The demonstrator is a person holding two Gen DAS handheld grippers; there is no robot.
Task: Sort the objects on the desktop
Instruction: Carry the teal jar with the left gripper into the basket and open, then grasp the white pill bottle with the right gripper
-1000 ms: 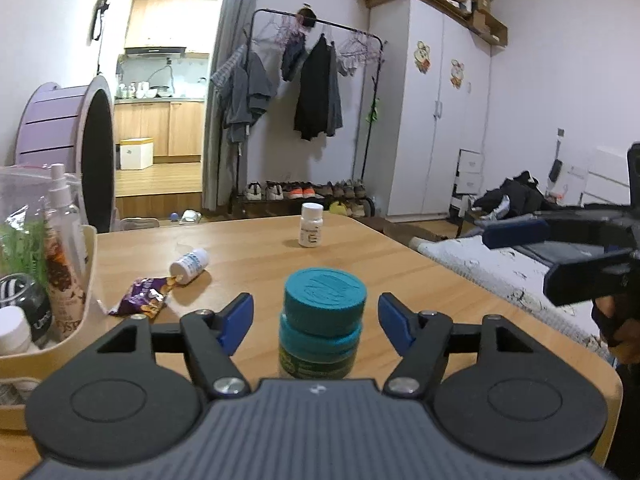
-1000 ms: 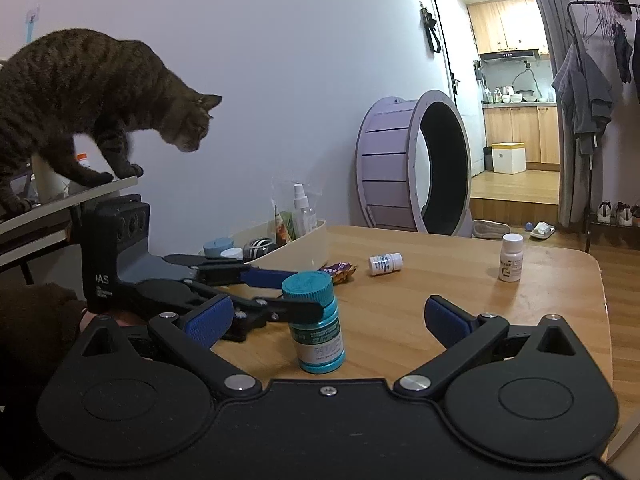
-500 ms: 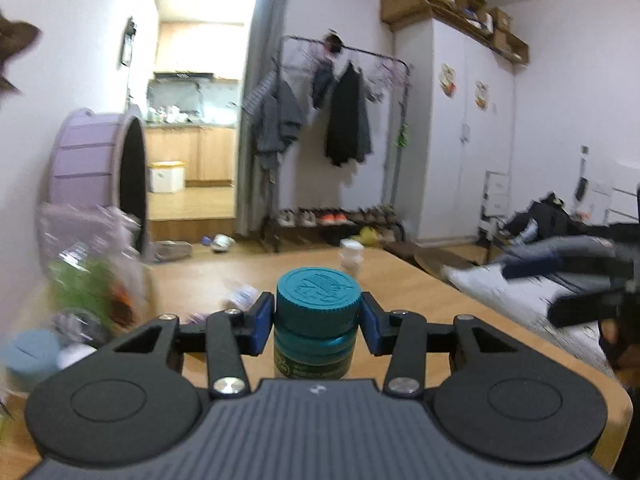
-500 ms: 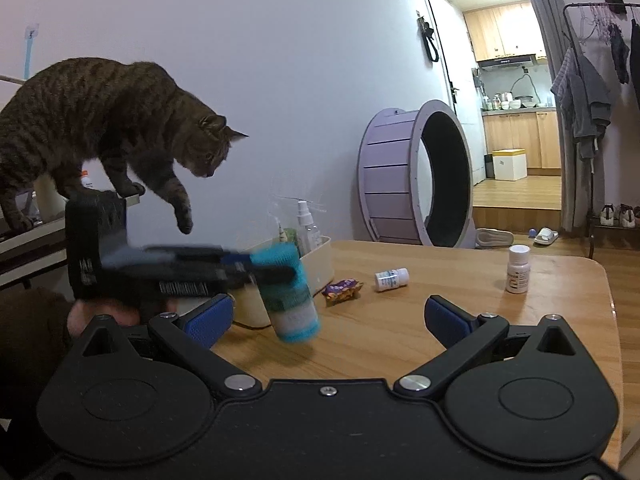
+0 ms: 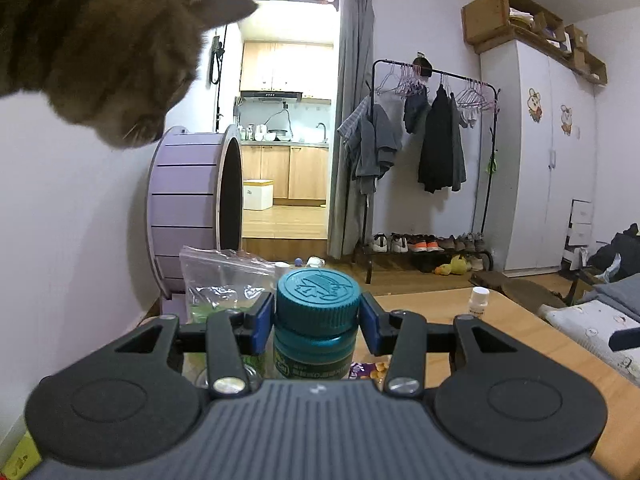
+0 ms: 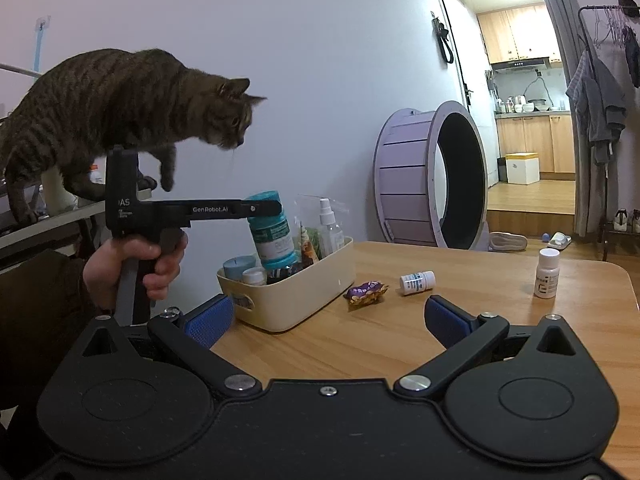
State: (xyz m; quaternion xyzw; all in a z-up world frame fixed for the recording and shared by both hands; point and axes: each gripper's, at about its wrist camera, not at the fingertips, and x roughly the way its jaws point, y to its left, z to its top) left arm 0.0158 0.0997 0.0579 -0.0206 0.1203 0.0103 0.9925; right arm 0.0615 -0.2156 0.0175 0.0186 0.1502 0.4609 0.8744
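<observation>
My left gripper (image 5: 318,322) is shut on a teal bottle (image 5: 316,322) by its ribbed cap. From the right wrist view, that left gripper (image 6: 264,208) holds the teal bottle (image 6: 274,236) in the air, tilted, just above the cream storage box (image 6: 296,292). The box holds a spray bottle (image 6: 330,226), jars and a plastic bag. On the wooden table (image 6: 460,288) lie a purple snack packet (image 6: 366,294), a small white bottle on its side (image 6: 417,282) and an upright white bottle (image 6: 547,274). My right gripper (image 6: 326,320) hangs open over the near table edge, holding nothing.
A tabby cat (image 6: 120,108) stands on a shelf at the left and leans its head over the box; its head (image 5: 100,48) fills the upper left of the left wrist view. A purple cat wheel (image 6: 432,176) stands beyond the table. A hand (image 6: 132,268) grips the left tool.
The left gripper closed on the teal bottle, lifted it off the table and carried it left to above the box. The cat leaned forward over the box. My right gripper stayed put.
</observation>
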